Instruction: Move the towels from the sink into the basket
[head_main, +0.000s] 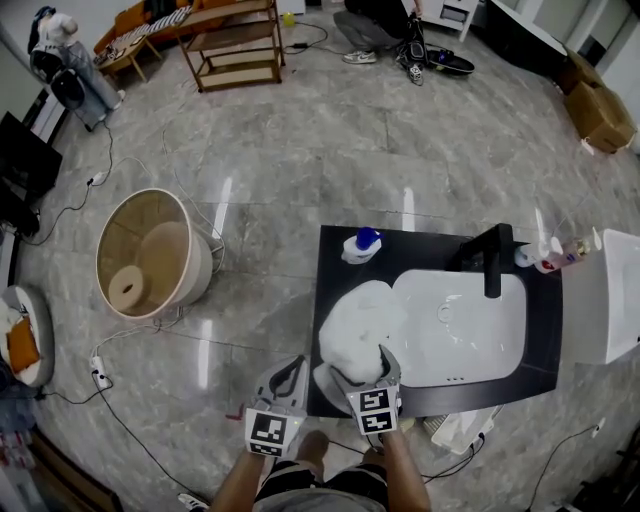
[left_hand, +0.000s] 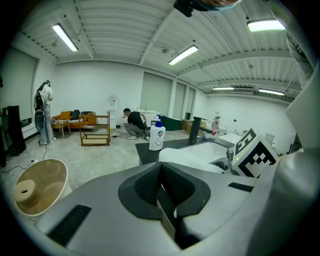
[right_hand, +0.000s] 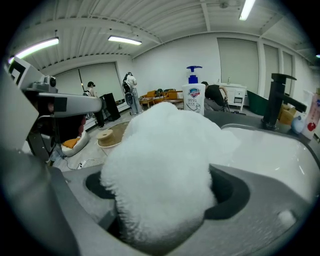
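On the polished grey stone floor (head_main: 300, 160) stands a black bench (head_main: 335, 252) with a white sink (head_main: 480, 330) set into its top. A black faucet (head_main: 493, 262) rises at the far rim of the sink. A white soap bottle (head_main: 362, 244) with a blue pump stands at the far left corner of the bench, and small bottles (head_main: 555, 258) sit to the right of the faucet. A white cabinet (head_main: 610, 295) adjoins the right end of the bench.

One fluffy white towel (head_main: 358, 325) lies heaped over the left rim of the sink, partly on the bench top. The right claw (head_main: 362, 368) is clamped on the near end of it: the pile fills the gap and presses against both jaws. The left claw (head_main: 293, 368) hangs just left of the bench edge, jaws together, nothing between them.

The round wooden basket (head_main: 198, 268) stands on the floor, well apart to the left of the bench, and holds a pale roll (head_main: 127, 288). Cables (head_main: 100, 180) trail across the floor to a power strip (head_main: 100, 373).

At the far side of the room are a wooden shelf unit (head_main: 235, 45), a dressed mannequin (head_main: 65, 65), a crouching person (head_main: 375, 25) and cardboard boxes (head_main: 600, 110). Strip lights (left_hand: 182, 55) run along the ribbed ceiling.
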